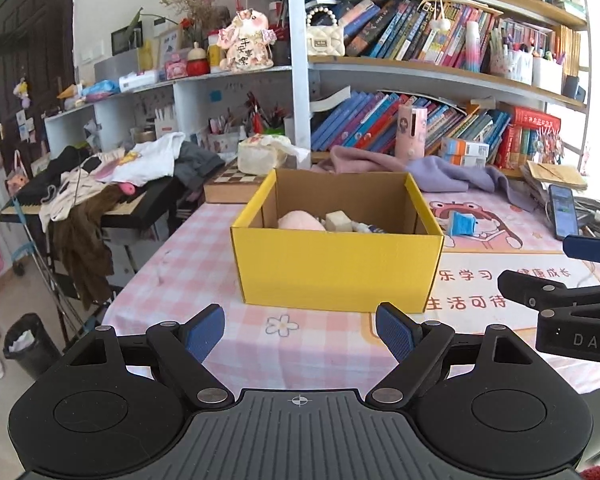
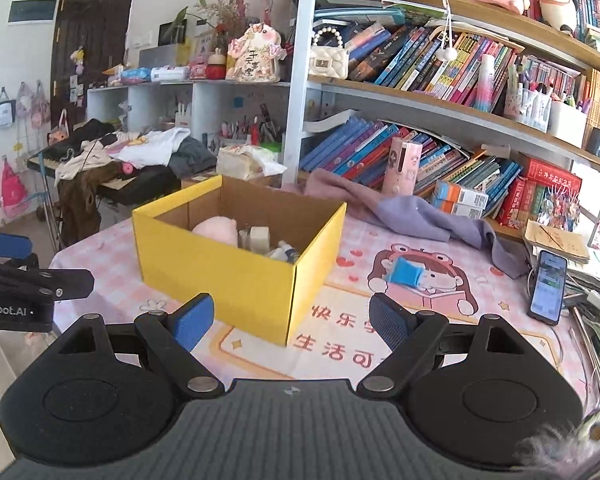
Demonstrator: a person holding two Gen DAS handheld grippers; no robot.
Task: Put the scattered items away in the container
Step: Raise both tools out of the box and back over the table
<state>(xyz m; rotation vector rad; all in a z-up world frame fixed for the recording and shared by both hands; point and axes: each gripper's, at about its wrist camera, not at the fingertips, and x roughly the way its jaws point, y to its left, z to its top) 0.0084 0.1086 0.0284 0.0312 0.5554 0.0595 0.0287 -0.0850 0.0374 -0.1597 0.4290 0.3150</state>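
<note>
Pink checked cloth covers the table (image 1: 204, 248), bare between both tongs and a yellow cardboard box (image 1: 336, 268). Left tongs (image 1: 300, 334) stand apart, empty, the box's near wall straight ahead. Right tongs (image 2: 290, 322) also stand apart, empty, facing the box's near corner. A small blue item (image 2: 406, 272) lies on the table beyond them, right of the box. A pink soft toy (image 2: 216, 230) already lies inside the box.

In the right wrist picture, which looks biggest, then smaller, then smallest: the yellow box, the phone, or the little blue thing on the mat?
1. Yellow box
2. Phone
3. Blue thing, though it sits farther back than the phone.
</note>
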